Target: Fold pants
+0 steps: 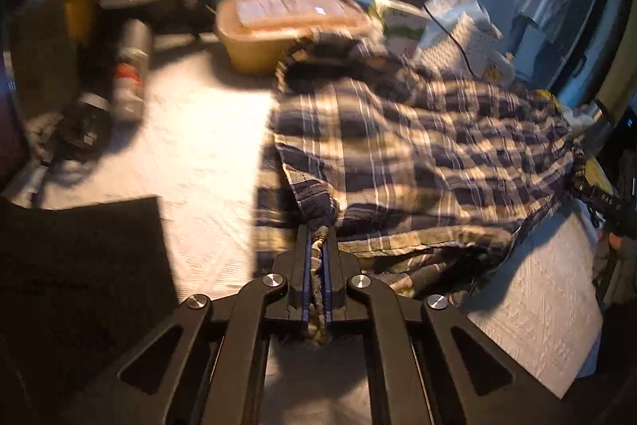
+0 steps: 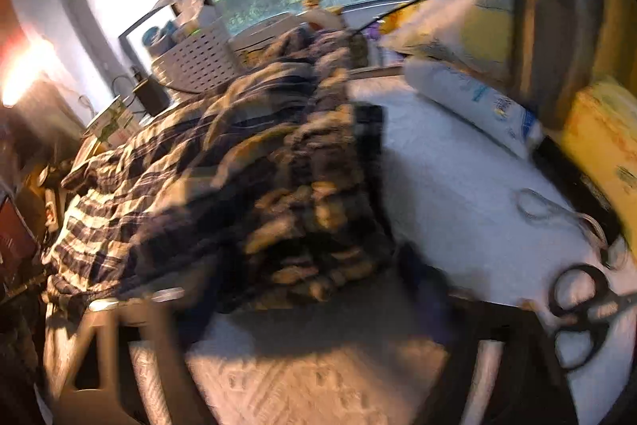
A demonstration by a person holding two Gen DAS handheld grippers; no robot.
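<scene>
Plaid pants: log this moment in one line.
left gripper: shut on navy-and-cream plaid cotton pants | right gripper: blurred, unclear | pants: bunched on white textured tabletop

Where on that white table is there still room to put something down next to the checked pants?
Left of the crumpled plaid pants, the white textured tablecloth lies bare between them, the grey spray can and the tan lidded box. Right of the pants, a patch stays free before the black-handled scissors. The window edge is crowded.

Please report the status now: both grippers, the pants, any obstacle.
Left gripper shut on crumpled navy-and-cream plaid pants. Right gripper blurred, jaws apart, nothing gripped. Black-handled scissors beside pants.
</scene>
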